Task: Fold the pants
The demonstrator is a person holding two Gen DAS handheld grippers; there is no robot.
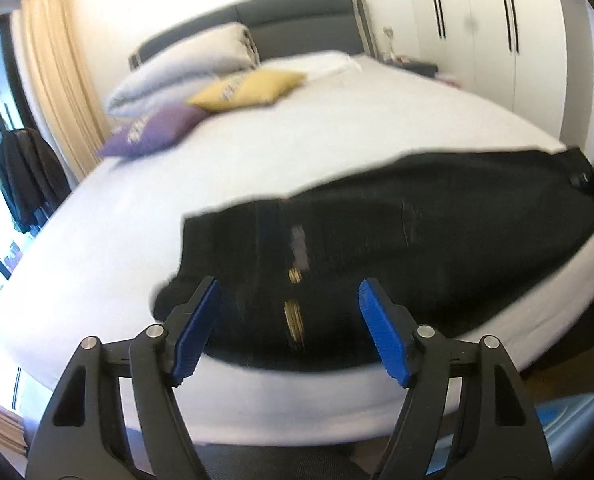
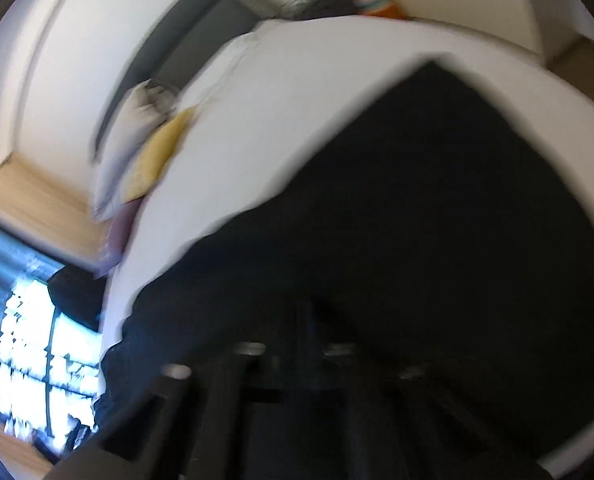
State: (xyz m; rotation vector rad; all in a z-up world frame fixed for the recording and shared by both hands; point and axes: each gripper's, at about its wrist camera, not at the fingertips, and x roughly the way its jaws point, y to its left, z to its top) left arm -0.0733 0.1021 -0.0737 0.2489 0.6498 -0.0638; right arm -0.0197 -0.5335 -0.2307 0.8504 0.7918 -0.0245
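Note:
Black pants (image 1: 397, 240) lie spread along the near edge of a white bed (image 1: 297, 140), waistband to the left, legs running right. My left gripper (image 1: 289, 300) is open, blue pads wide apart, hovering just above the waist area with its zip and label. In the right wrist view the pants (image 2: 417, 220) fill the frame, heavily blurred. My right gripper (image 2: 301, 320) is a dark shape against the black cloth; its fingers look close together, and whether they hold cloth cannot be told.
Grey pillows (image 1: 185, 72), a yellow cushion (image 1: 249, 88) and a purple cushion (image 1: 153, 132) lie at the head of the bed. A dark headboard (image 1: 297, 28), white wardrobe (image 1: 477, 20), curtain (image 1: 53, 80) and window stand around it.

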